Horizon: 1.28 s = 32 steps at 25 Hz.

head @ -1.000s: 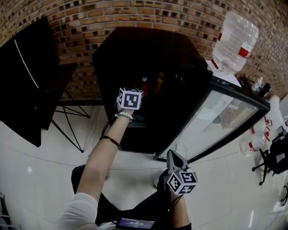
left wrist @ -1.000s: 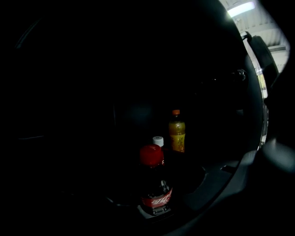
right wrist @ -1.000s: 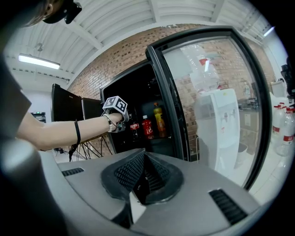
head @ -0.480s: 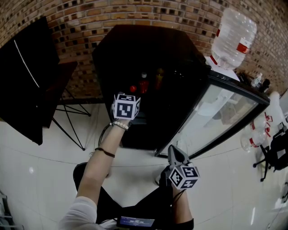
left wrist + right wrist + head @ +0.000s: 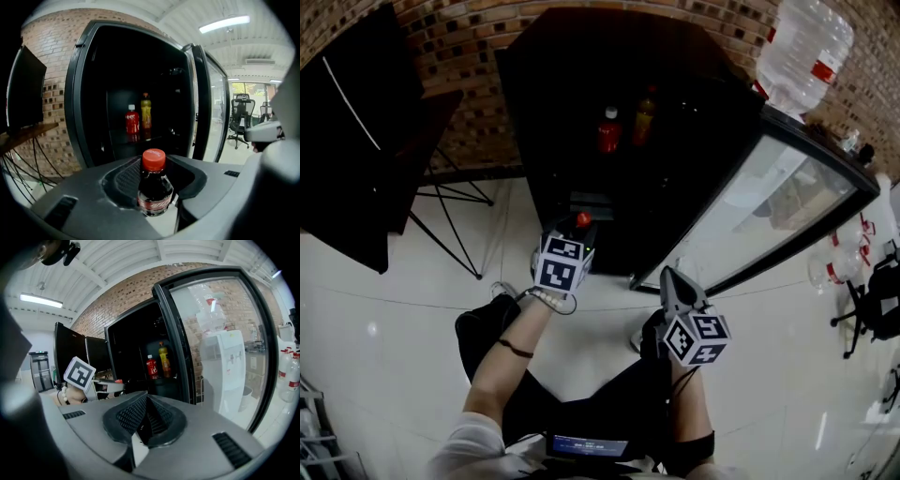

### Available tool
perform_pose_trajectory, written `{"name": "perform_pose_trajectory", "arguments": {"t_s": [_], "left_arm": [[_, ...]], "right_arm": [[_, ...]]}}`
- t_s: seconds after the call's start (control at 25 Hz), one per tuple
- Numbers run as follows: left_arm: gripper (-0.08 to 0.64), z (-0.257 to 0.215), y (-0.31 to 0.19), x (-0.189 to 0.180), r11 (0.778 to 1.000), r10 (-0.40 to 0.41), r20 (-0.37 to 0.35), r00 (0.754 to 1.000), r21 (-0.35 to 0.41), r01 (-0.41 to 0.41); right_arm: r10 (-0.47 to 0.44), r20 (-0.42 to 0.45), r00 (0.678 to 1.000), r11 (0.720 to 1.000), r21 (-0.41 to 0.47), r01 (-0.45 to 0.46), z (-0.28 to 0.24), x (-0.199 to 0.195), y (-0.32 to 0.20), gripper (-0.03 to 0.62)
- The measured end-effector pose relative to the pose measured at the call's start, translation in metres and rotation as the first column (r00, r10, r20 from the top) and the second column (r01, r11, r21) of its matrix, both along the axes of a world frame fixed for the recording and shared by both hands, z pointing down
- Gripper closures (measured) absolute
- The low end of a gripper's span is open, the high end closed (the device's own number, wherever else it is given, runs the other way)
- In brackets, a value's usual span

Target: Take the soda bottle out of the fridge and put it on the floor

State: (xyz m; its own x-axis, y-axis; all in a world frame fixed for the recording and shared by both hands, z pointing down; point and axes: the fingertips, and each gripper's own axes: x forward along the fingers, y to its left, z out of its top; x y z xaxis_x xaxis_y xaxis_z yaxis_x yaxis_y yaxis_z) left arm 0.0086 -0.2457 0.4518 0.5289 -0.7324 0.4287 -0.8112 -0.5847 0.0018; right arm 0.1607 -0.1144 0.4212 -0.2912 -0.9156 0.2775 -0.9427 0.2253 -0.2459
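A dark soda bottle [image 5: 153, 188] with a red cap stands upright between the jaws of my left gripper [image 5: 576, 234], whose jaws have just been closing on it. In the head view its red cap [image 5: 582, 220] shows just outside the black fridge [image 5: 609, 56], low in front of the open cabinet. A red bottle [image 5: 608, 129] and an orange-yellow bottle [image 5: 643, 111] stay on a shelf inside. My right gripper [image 5: 671, 284] hangs near the foot of the open glass door [image 5: 773, 197], shut with nothing in it.
White tile floor [image 5: 403, 309] spreads in front of the fridge. A black panel [image 5: 347, 141] and a wire-legged stand [image 5: 450, 202] are at the left. A water jug [image 5: 804, 52] on a dispenser and an office chair [image 5: 874, 314] are at the right. The person's legs [image 5: 581, 412] are below.
My left gripper has drawn back out of the fridge and sunk toward the floor with the soda bottle in it. The right gripper has stayed where it was.
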Motion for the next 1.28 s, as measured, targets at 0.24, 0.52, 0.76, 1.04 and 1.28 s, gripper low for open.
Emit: {"name": "perform_pose_trajectory", "arguments": {"t_s": [0.24,0.52,0.76,1.04,1.28], "left_arm": [[0.407,0.126,0.031,-0.004,0.987,0.018,0.063,0.998,-0.162,-0.007],[0.407,0.26,0.05,0.0,0.943,0.024,0.087,0.996,-0.334,0.006],[0.405,0.374,0.067,-0.004,0.908,0.009,0.127,0.992,-0.416,0.045],[0.405,0.475,0.098,-0.01,0.858,0.064,0.204,0.977,-0.511,0.05],[0.403,0.527,0.122,-0.015,0.822,0.124,0.248,0.961,-0.568,0.041]], "right_arm": [[-0.027,-0.041,0.999,0.998,-0.059,0.025,0.025,-0.008,-0.007,0.578],[-0.057,-0.079,0.995,0.985,-0.169,0.043,0.062,-0.003,-0.014,0.578],[-0.111,-0.115,0.987,0.976,-0.2,0.087,0.071,-0.014,-0.014,0.578],[-0.132,-0.083,0.988,0.965,-0.238,0.109,0.081,-0.02,-0.015,0.578],[-0.133,-0.073,0.988,0.961,-0.254,0.111,0.085,-0.019,-0.016,0.577]]}}
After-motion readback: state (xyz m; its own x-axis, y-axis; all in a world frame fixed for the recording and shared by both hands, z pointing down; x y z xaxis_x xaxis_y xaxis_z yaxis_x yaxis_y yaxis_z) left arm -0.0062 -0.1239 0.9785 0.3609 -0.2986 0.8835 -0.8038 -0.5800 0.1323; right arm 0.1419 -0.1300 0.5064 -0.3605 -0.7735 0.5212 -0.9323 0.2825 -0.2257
